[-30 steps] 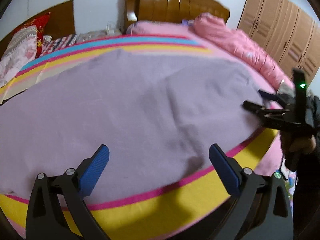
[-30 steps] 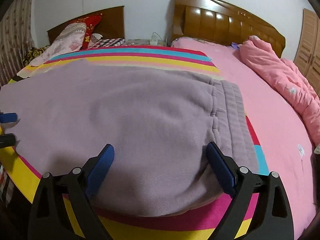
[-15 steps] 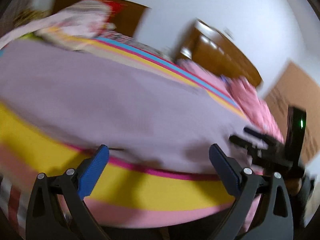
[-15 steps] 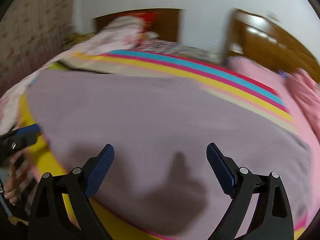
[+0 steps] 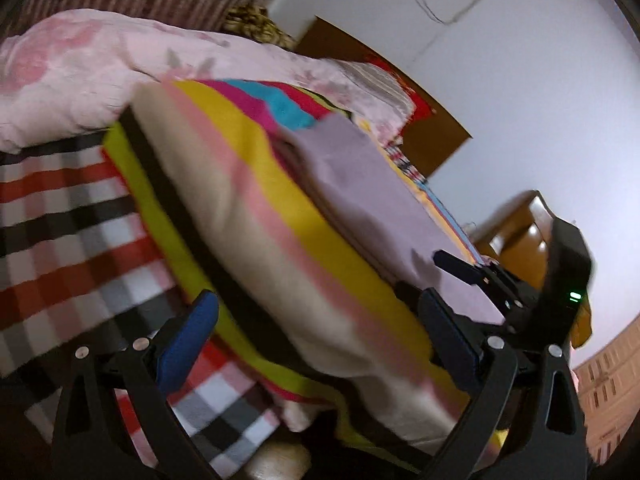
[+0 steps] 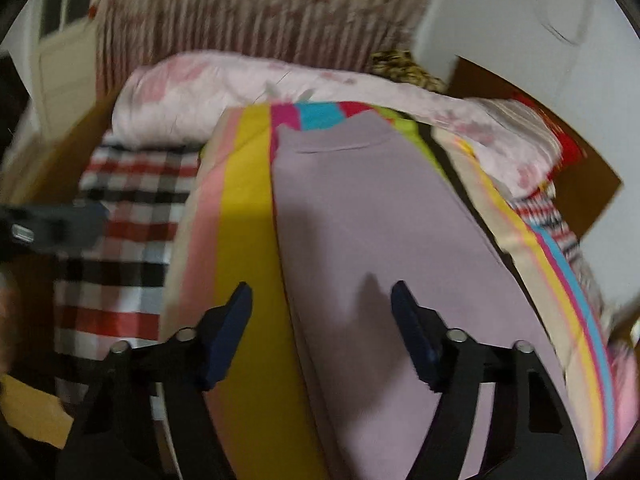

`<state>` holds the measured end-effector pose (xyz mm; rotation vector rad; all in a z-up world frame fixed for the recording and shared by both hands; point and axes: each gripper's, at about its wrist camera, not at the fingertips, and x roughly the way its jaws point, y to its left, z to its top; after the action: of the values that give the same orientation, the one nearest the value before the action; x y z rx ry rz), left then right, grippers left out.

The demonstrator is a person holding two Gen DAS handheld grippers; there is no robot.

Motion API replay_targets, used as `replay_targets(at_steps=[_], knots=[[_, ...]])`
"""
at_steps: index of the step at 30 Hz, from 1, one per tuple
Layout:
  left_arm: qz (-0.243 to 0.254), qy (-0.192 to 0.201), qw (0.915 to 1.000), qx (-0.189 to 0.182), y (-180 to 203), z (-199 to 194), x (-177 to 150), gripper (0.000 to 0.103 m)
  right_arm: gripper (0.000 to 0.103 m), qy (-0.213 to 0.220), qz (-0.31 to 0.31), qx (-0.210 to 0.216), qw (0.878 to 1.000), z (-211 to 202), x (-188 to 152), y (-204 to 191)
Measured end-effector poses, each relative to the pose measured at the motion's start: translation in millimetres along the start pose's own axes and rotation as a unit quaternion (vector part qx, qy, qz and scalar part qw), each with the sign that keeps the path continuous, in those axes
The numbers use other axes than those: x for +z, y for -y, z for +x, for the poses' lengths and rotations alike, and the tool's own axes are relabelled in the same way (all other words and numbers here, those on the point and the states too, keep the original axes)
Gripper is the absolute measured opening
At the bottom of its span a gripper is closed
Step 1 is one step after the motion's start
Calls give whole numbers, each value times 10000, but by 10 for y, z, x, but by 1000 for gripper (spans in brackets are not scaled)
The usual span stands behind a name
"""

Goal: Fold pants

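Note:
The lilac pants (image 6: pixel 384 240) lie flat on a rainbow-striped sheet (image 6: pixel 244 208) on the bed, with a leg hem at the far end. My right gripper (image 6: pixel 322 328) is open and empty, low over the near edge of the pants. My left gripper (image 5: pixel 316 332) is open and empty, off the bed's side, level with the mattress edge. In the left wrist view the pants (image 5: pixel 360 192) run along the top of the sheet (image 5: pixel 280 184), and the right gripper (image 5: pixel 460 270) shows at the right, over the pants.
A pink floral quilt (image 6: pixel 248 92) is piled at the far end of the bed. A red, black and white checked cloth (image 5: pixel 60 224) hangs beside the mattress. A wooden headboard (image 5: pixel 516 228) and a white wall stand behind. The left gripper shows at the left edge of the right wrist view (image 6: pixel 52 226).
Both grippers have swung to the left, from facing across the bed to looking along the pants toward the leg end. The left one has dropped beside the mattress. Both stay open.

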<state>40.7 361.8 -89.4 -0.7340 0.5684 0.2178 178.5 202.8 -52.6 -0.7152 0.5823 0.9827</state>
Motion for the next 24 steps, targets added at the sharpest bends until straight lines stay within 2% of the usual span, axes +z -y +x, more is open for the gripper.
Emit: replay_targets(at_steps=[2,5,7,8,11,15,18,20,21,22,23,24], knots=[[-66,-61,10000,6,-105,-21,22,100,54,-229,-361,-253,9988,138,26,-80],[-213,-239,9992,-254,-194,10,35,100,45,-274,-628,-401,9968,216,7,-64],[-358,-380,9967,-625,-210,89,85,101,23,-205,-718,-475,9961,237,16,-78],[-500,-513,9929,-948,-188,154,116,101,16,-135,-658,-461,9967,235,21,-86],[-803,-663,9804,-1671,-123,384,278,101,16,138,-126,-258,9995,130,44,11],[-929,-752,9726,-1992,-61,865,585,101,15,286,339,14,9990,86,64,166],[-1524,-991,9613,-2072,-160,1318,748,100,15,312,356,39,9989,75,72,172],[-1831,-962,9549,-2130,-238,1507,807,97,16,346,381,66,9987,59,74,166],[-1886,-913,9533,-2177,-256,1558,837,93,16,362,412,85,9985,52,76,167],[-1873,-841,9540,-2186,-258,1613,889,76,16,362,441,102,9983,47,73,170],[-1859,-818,9543,-2191,-261,1643,921,46,16,342,467,122,9983,49,66,168],[-1898,-865,9522,-2230,-277,1714,948,33,17,308,487,151,9982,46,64,171]])
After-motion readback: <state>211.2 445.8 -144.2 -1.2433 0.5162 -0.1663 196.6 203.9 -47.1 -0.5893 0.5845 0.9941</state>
